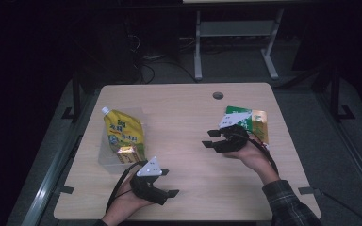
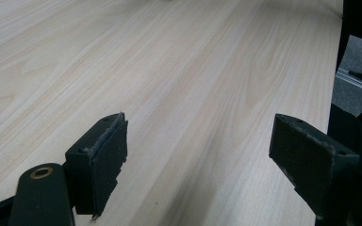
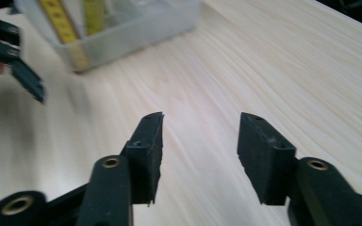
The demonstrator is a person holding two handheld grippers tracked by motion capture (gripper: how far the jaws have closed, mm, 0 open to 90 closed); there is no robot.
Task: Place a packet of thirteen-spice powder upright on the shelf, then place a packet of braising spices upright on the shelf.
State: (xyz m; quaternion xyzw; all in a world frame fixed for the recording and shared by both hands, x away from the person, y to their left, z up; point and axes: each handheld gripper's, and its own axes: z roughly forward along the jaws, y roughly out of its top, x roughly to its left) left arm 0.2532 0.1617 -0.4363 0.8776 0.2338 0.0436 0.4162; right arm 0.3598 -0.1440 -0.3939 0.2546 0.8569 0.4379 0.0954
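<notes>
A yellow spouted pouch (image 1: 122,131) lies in a clear plastic tray (image 1: 103,159) on the left of the wooden table, with a small yellow box (image 1: 127,153) at its near end. At the right lie a green pack (image 1: 243,118) and a yellow pack (image 1: 261,123). My left gripper (image 1: 170,182) (image 2: 198,155) hovers near the table's front edge, beside the tray, open with bare wood between its jaws. Just in front of the green pack, my right gripper (image 1: 209,139) (image 3: 200,141) points left towards the tray (image 3: 136,33); it is open and holds nothing.
A round cable hole (image 1: 218,95) sits near the table's far edge. Bare wood stretches between the tray and the packs. The table's right edge (image 2: 332,61) drops to grey floor. A white desk frame (image 1: 235,42) stands beyond the table in the dark.
</notes>
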